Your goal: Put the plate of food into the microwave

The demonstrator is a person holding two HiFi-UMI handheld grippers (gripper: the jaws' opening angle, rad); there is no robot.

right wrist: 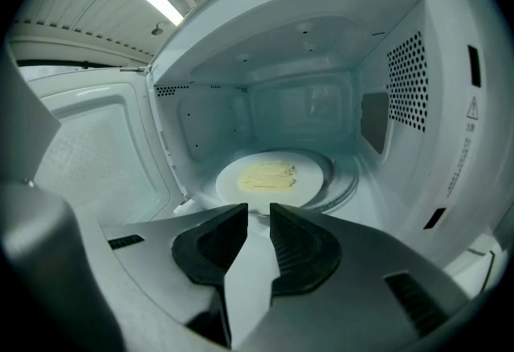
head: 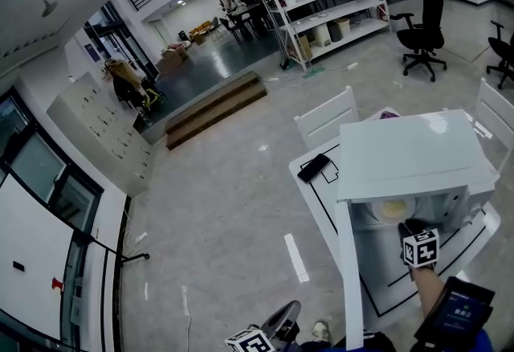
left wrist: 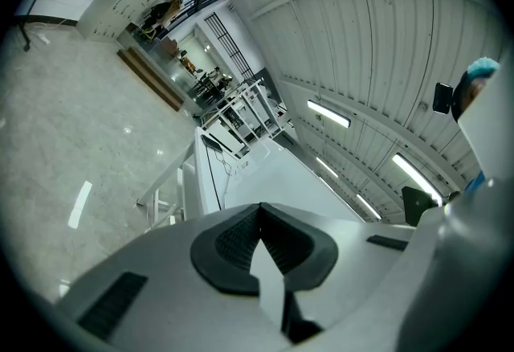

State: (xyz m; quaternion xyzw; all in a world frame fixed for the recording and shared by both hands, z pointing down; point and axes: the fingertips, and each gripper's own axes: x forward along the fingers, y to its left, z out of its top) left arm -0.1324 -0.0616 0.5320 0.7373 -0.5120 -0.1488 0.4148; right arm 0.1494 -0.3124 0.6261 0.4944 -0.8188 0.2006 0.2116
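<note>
The white plate (right wrist: pixel 271 178) with pale yellow food lies flat on the turntable inside the open white microwave (head: pixel 409 153). In the head view the plate (head: pixel 393 208) shows just inside the cavity. My right gripper (right wrist: pixel 258 218) reaches into the microwave's mouth, its tips right at the plate's near rim. Its jaws stand a narrow gap apart and I see nothing held between them. The microwave door (head: pixel 347 262) is swung wide open to the left. My left gripper (left wrist: pixel 259 218) is shut and empty, low at the head view's bottom edge (head: pixel 249 340), pointing up and away.
The microwave stands on a white table (head: pixel 321 198) marked with black lines. A black flat device (head: pixel 313 167) lies on its far left corner. White chairs (head: pixel 325 117) stand behind the table. A dark screen (head: pixel 454 310) is by my right arm.
</note>
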